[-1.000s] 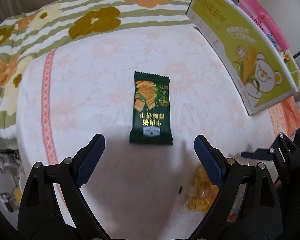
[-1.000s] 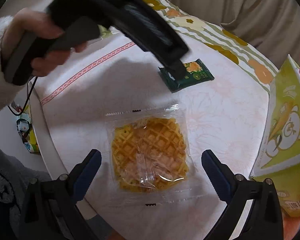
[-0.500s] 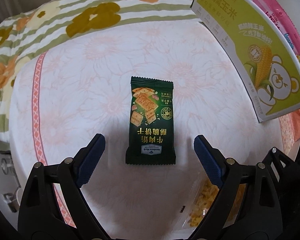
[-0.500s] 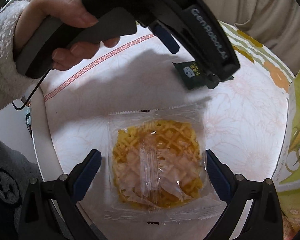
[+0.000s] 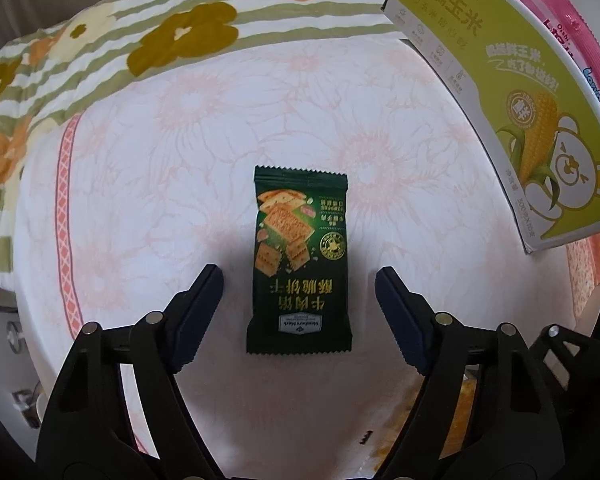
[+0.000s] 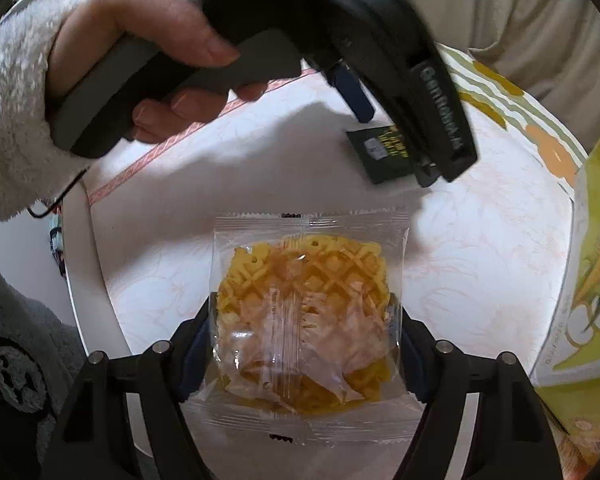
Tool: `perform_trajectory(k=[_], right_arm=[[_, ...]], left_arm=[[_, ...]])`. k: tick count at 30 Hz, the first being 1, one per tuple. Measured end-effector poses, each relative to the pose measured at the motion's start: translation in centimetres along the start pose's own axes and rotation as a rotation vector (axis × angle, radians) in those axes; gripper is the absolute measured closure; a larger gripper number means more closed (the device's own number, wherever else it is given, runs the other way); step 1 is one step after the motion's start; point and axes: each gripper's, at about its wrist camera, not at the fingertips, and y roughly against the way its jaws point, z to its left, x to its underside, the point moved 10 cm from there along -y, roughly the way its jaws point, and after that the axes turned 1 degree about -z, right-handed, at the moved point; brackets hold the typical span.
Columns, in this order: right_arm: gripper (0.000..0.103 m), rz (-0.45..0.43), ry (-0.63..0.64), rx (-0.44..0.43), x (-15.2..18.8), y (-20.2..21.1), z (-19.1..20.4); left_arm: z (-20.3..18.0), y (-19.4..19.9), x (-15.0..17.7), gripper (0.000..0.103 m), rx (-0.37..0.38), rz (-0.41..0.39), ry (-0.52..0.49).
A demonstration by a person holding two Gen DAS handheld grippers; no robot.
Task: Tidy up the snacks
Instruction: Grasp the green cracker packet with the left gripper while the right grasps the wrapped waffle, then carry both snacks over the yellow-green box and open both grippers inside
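Note:
A dark green cracker packet (image 5: 300,264) lies flat on the white flowered tablecloth (image 5: 172,152). My left gripper (image 5: 300,304) hangs over its near end with the jaws closing; the packet lies between the blue pads (image 5: 204,304) and clear of both. A waffle in a clear wrapper (image 6: 304,304) lies near the table's front. My right gripper (image 6: 304,350) is closing on it, and both pads press into the wrapper's sides, which crumple inward. In the right wrist view a person's hand (image 6: 140,68) in a fluffy white sleeve holds the left gripper above the green packet (image 6: 380,152).
A yellow-green corn box (image 5: 520,92) stands open at the right with a pink packet (image 5: 560,28) inside; the same box (image 6: 592,264) is close to the waffle. A striped floral cloth (image 5: 140,40) lies at the back. The table's edge (image 6: 80,240) runs along the left.
The left gripper came down and forward over the green packet and its jaws narrowed. The right jaws closed from wide open onto the waffle wrapper's sides.

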Motion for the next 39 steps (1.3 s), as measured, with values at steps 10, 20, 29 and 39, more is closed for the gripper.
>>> perform_trajectory(k=[10, 20, 29, 39], right_arm=[[0.030, -0.028, -0.081, 0.026, 0.1, 2.3, -1.1], [0.030, -0.026, -0.169, 0.067, 0.4, 3.4, -3.2], [0.030, -0.072, -0.254, 0.116, -1.3, 6.9, -4.1], [0.030, -0.214, -0.384, 0.201, -4.8, 15.8, -5.0]], left_arm=[[-0.2, -0.5, -0.9, 0.040, -0.053, 0.017, -0.015], [0.4, -0.1, -0.7, 0.063, -0.090, 0.017, -0.051], [1.0, 4.5, -1.0, 0.063, -0.049, -0.046, 0.006], [-0.7, 14.2, -2.5, 0.063, 0.010, -0.188, -0.015]])
